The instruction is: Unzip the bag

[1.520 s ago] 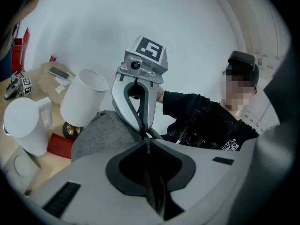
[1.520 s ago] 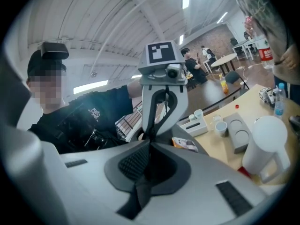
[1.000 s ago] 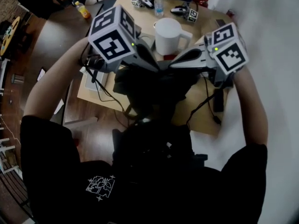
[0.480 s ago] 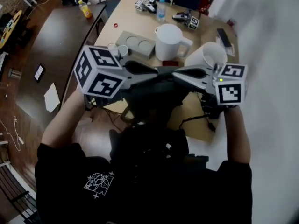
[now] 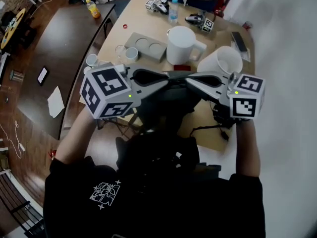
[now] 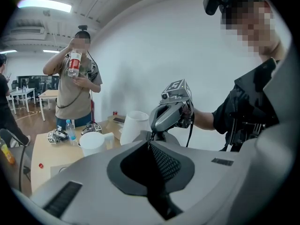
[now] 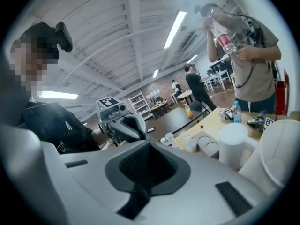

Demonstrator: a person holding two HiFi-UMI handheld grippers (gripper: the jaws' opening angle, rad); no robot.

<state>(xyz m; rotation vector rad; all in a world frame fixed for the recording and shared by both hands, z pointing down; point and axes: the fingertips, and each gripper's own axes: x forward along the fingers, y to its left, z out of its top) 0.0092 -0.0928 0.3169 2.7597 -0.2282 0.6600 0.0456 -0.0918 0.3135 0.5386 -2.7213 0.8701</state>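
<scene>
Found, against a second ago, left gripper [image 5: 171,79] and right gripper [image 5: 187,78] lowered and levelled, tips now facing each other, with more of the table [image 5: 143,24] uncovered. Recorded on it a white jug [image 5: 182,44], inside not visible; a white bucket [image 5: 221,62], open-mouthed, white within; a grey tray [image 5: 144,47] with two round hollows, small cups [image 5: 130,54] beside. Located dark bag [image 5: 163,103] held over the table's near edge, top edge running side to side between the tips, body dropping toward the person; right fingers [image 7: 197,191] pressed tight on that edge, left fingers [image 6: 84,182] nipping it too but beginning to part.
</scene>
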